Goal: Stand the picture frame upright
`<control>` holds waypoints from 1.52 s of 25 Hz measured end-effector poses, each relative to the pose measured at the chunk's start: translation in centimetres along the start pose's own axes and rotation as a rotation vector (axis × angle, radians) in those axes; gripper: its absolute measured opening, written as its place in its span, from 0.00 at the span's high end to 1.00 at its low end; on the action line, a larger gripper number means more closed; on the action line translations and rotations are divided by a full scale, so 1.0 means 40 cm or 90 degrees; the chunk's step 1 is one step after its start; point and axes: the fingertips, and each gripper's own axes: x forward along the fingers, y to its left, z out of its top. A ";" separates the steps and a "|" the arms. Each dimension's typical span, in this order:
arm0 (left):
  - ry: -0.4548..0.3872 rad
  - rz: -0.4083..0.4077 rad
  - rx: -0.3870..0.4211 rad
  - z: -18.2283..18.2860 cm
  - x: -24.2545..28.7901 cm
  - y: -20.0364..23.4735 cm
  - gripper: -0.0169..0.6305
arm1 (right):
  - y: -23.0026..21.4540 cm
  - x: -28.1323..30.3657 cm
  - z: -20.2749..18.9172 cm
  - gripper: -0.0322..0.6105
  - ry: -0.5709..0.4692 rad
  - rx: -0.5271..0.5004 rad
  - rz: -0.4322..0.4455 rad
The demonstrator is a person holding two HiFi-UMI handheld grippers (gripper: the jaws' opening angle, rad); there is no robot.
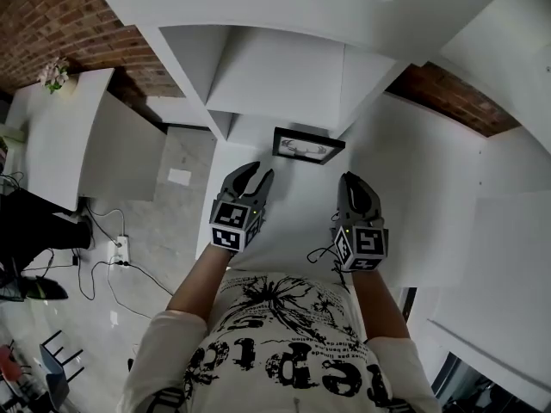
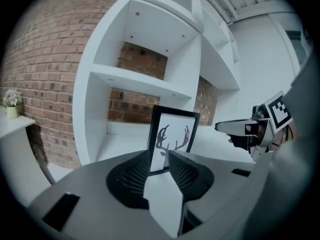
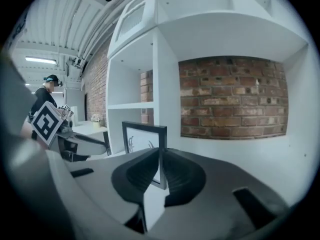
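While picture frame [image 1: 307, 145] stands, left gripper [image 1: 258, 172], right gripper [image 1: 351, 179] hover near, parallel

White black-printed T-shirt [image 1: 284, 355]; grey left gripper [image 1: 258, 173], right gripper [image 1: 355, 180]

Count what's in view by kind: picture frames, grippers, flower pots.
picture frame: 1
grippers: 2, the left gripper and the right gripper
flower pot: 1
Total: 4
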 end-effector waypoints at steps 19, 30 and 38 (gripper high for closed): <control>-0.174 -0.067 0.088 0.234 -0.260 -0.164 0.96 | 0.101 -0.212 0.153 0.95 -0.097 -0.084 0.082; -0.163 -0.082 0.106 0.231 -0.263 -0.185 0.96 | 0.128 -0.211 0.164 0.95 -0.097 -0.088 0.094; -0.161 -0.098 0.104 0.241 -0.258 -0.192 0.96 | 0.142 -0.203 0.173 0.95 -0.093 -0.074 0.099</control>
